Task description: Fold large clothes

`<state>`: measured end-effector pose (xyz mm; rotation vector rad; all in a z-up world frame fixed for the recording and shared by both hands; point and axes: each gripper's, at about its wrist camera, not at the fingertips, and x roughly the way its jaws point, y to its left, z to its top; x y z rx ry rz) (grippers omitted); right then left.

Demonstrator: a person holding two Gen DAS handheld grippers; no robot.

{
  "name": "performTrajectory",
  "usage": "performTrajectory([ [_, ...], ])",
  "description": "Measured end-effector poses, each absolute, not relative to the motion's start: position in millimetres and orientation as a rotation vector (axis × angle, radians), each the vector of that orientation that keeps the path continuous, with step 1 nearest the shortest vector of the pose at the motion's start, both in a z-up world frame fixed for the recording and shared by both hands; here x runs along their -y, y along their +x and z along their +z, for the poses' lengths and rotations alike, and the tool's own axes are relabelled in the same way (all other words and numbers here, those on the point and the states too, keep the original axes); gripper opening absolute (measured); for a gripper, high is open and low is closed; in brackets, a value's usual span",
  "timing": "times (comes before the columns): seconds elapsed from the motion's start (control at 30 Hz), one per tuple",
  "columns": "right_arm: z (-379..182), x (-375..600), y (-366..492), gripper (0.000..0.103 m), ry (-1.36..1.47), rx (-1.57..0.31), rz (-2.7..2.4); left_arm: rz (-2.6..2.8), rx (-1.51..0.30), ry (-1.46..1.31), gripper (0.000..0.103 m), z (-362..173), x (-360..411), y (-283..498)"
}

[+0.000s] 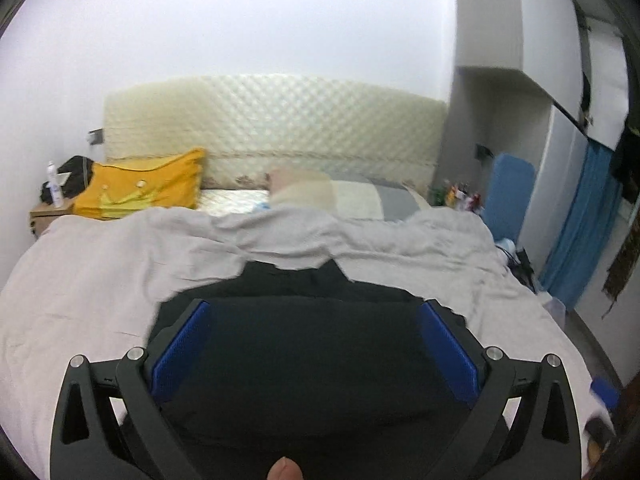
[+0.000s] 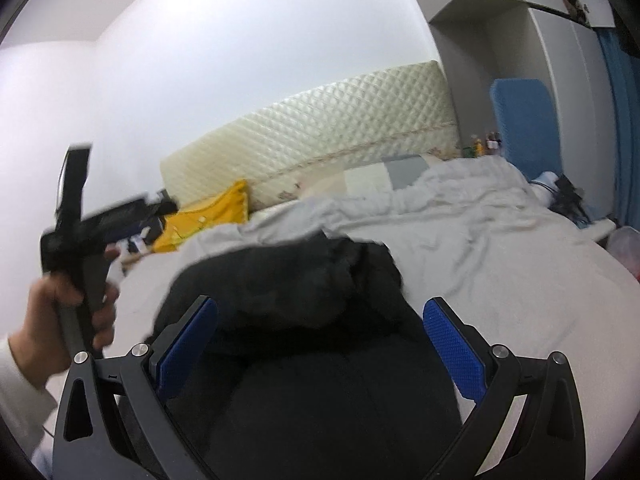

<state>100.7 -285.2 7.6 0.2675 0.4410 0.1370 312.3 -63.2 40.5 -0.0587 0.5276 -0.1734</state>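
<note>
A large black garment [image 1: 312, 344] lies bunched on the pale grey bed cover [image 1: 100, 272]. My left gripper [image 1: 316, 312] is open, its blue pads [image 1: 184, 344] wide apart above the garment, holding nothing. In the right wrist view the same black garment [image 2: 304, 280] sits crumpled on the bed cover [image 2: 500, 264]. My right gripper [image 2: 320, 320] is open, its blue pads [image 2: 452, 352] spread over the garment. The left gripper's handle, held by a hand [image 2: 76, 292], shows at the left of that view.
A quilted cream headboard [image 1: 276, 120] stands at the far end. A yellow pillow [image 1: 144, 188] lies at the left, beside a nightstand [image 1: 48, 212] with bottles. A folded blanket [image 1: 360, 196] lies near the headboard. A blue board [image 1: 508, 196] and blue curtain [image 1: 576, 224] stand right.
</note>
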Motion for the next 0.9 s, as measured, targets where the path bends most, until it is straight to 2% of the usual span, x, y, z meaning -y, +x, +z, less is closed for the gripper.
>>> performTrajectory([
  [0.1,25.1,275.7,132.1,0.103,0.221,-0.429,0.151,-0.148,-0.522,-0.083,0.103,43.3,29.4,319.6],
  [0.2,28.7,266.7,175.2,0.097,0.205,-0.464,0.168,-0.126,-0.559,-0.109,0.103,29.6,4.5,337.4],
  [0.37,3.0,245.9,253.3,0.072,0.152,-0.546,0.198,-0.089,-0.646,-0.082,0.103,-26.4,-10.2,378.7],
  [0.43,-18.2,236.9,276.2,0.066,0.120,-0.590,0.200,-0.080,-0.679,-0.071,0.103,-52.1,-11.0,394.2],
  [0.57,-73.7,226.9,314.5,0.066,0.106,-0.685,0.177,-0.070,-0.771,-0.010,0.103,-110.9,-12.0,424.8],
  [0.63,-92.7,228.0,323.5,0.066,0.123,-0.713,0.169,-0.074,-0.762,0.002,0.103,-127.4,-13.9,428.4],
  [0.9,-132.3,217.3,347.3,0.068,0.068,-0.687,0.154,-0.086,-0.764,0.019,0.103,-158.4,-10.5,454.8],
])
